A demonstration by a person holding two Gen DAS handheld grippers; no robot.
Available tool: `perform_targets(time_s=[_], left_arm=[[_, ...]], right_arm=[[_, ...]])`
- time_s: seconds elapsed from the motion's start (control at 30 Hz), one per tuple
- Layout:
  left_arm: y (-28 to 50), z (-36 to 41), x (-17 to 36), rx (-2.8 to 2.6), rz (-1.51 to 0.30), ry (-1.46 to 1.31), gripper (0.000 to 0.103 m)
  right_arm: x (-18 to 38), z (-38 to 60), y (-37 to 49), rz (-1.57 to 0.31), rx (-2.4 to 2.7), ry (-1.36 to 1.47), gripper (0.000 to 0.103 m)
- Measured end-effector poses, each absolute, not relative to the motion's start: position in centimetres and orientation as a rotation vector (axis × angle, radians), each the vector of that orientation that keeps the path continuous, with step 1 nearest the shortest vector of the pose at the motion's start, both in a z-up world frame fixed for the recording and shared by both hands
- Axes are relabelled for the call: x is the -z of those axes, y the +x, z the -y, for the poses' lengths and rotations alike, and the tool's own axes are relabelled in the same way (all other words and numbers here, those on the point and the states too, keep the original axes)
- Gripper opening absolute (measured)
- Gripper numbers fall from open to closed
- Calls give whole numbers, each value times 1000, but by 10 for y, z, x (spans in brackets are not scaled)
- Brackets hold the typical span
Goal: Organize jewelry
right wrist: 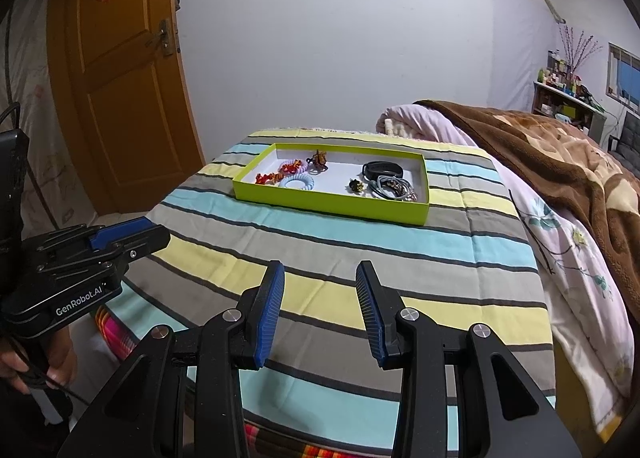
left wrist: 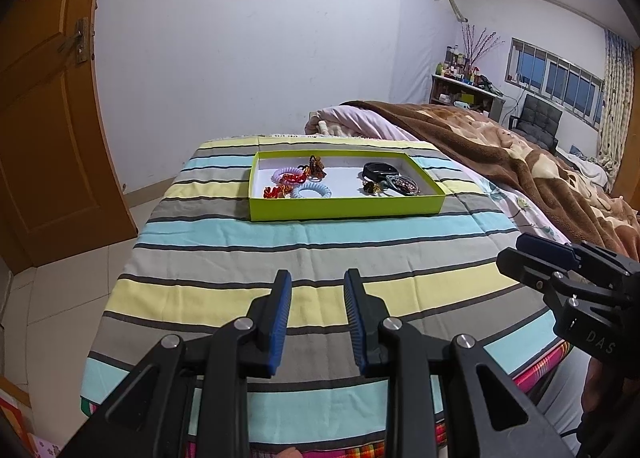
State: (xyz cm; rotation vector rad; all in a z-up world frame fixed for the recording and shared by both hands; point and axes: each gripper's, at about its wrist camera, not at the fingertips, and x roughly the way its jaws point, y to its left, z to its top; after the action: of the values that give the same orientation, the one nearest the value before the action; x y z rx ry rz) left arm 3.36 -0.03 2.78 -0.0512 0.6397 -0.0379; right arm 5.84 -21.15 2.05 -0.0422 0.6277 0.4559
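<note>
A lime-green tray [left wrist: 344, 206] [right wrist: 332, 206] lies on the striped cloth at the far end of the table. Its left half holds coil hair ties, blue [left wrist: 311, 191] [right wrist: 298, 181] and pink [left wrist: 285, 174], plus red ornaments [left wrist: 276, 190] [right wrist: 269, 177]. Its right half holds a black band [left wrist: 380, 169] [right wrist: 382, 167] and a tangle of grey cords [left wrist: 402, 183] [right wrist: 394, 185]. My left gripper [left wrist: 318, 282] [right wrist: 132, 234] is open and empty, well short of the tray. My right gripper [right wrist: 320, 274] [left wrist: 516, 254] is open and empty beside it.
The striped cloth [left wrist: 304, 258] covers a small table. A bed with a brown blanket [left wrist: 500, 153] [right wrist: 560, 153] runs along the right. A wooden door [left wrist: 44, 117] [right wrist: 128, 89] stands at the left. A tiled floor [left wrist: 52, 298] lies below the table's left edge.
</note>
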Motion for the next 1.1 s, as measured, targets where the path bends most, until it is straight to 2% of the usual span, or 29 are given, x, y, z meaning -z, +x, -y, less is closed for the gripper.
perform_targets(time_s=[1.1], left_arm=[[38,-2,-24,13,-654,-64,28]], right_arm=[[-19,212,61,-631,-446,-43,38]])
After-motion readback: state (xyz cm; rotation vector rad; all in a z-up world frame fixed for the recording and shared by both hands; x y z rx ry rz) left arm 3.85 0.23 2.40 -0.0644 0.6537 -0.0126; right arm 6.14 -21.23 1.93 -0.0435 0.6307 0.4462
